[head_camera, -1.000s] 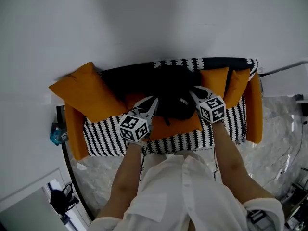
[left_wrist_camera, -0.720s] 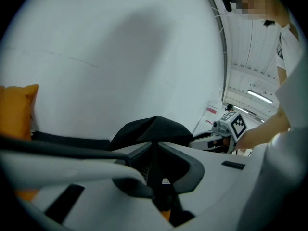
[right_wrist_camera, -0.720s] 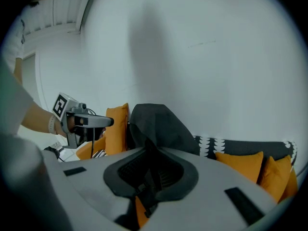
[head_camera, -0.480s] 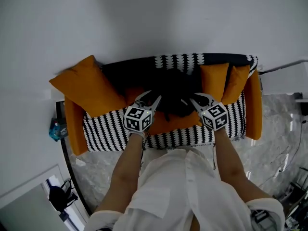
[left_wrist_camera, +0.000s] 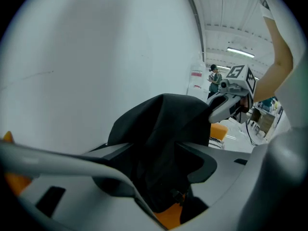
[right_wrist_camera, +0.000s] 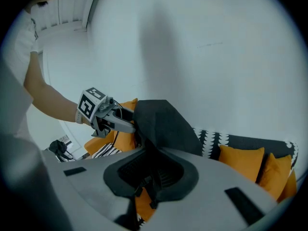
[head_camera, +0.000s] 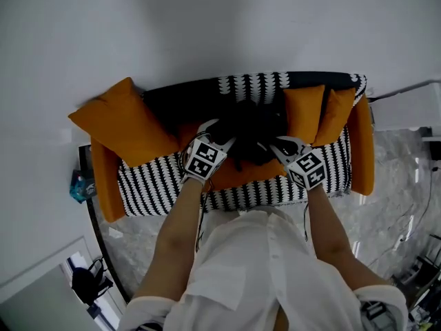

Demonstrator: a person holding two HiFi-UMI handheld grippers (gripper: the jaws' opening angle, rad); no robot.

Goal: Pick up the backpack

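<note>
The backpack point(head_camera: 251, 133) sits on the sofa point(head_camera: 158, 192). We judge it soft, limp and light. Our left gripper point(head_camera: 219, 131) has just been opening wide, with fabric loose between its jaws. Our right gripper point(head_camera: 273, 143) pinches a strap point(right_wrist_camera: 147, 183). Grip straps, not panels.

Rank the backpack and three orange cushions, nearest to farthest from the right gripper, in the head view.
1. backpack, held by the right gripper.
2. inner right cushion, just beside.
3. outer right cushion, further right.
4. left cushion, far left.
</note>
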